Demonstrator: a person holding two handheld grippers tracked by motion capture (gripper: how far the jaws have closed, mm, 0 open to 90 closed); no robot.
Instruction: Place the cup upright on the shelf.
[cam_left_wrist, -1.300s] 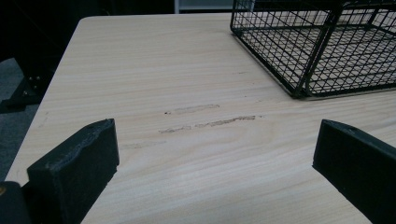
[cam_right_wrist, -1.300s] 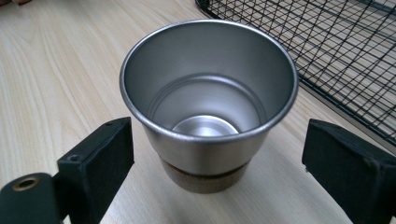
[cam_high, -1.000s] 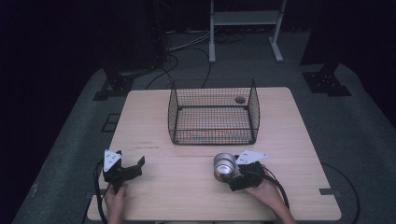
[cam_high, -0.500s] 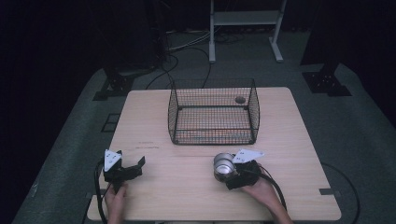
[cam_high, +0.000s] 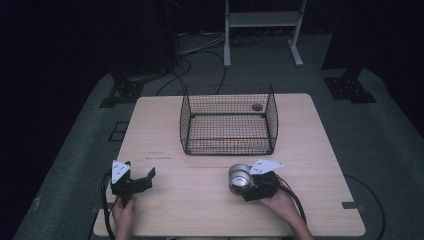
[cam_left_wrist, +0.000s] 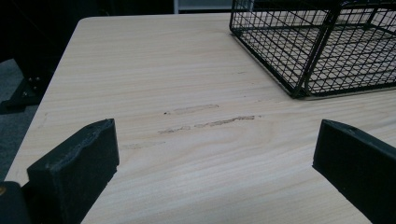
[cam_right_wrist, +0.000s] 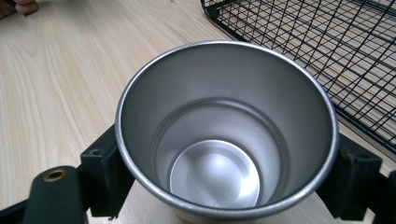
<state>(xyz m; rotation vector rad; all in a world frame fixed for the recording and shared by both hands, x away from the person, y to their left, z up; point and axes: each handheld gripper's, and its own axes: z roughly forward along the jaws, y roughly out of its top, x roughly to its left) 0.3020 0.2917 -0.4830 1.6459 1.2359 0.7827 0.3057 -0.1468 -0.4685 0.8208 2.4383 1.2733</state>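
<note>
Right gripper (cam_high: 248, 186) has its two jaws clamped on either side of a shiny metal cup (cam_high: 240, 176), gripping it just under the rim. From the right gripper view you're looking straight down into the cup (cam_right_wrist: 219, 140): it's upright, open end up, nothing inside, just the brushed steel bottom. It sits a little in front of the wire basket (cam_high: 228, 120), off that basket's near right corner, close to it but not touching. Can't tell if the cup's base is on the table (cam_high: 320, 150) or lifted slightly.

Left gripper (cam_high: 135, 181) is wide open with nothing between the jaws, only bare wood grain and a few scuff marks (cam_left_wrist: 210, 122) showing between them in the left gripper view. It's well off to the near left of the basket (cam_left_wrist: 317, 51), out by that side of the table, with the person's hand (cam_high: 123, 215) behind it.

Basket itself is black mesh, open top, standing square on the wooden table, with a small round thing (cam_high: 257, 106) by its far right corner, too small to make out.
</note>
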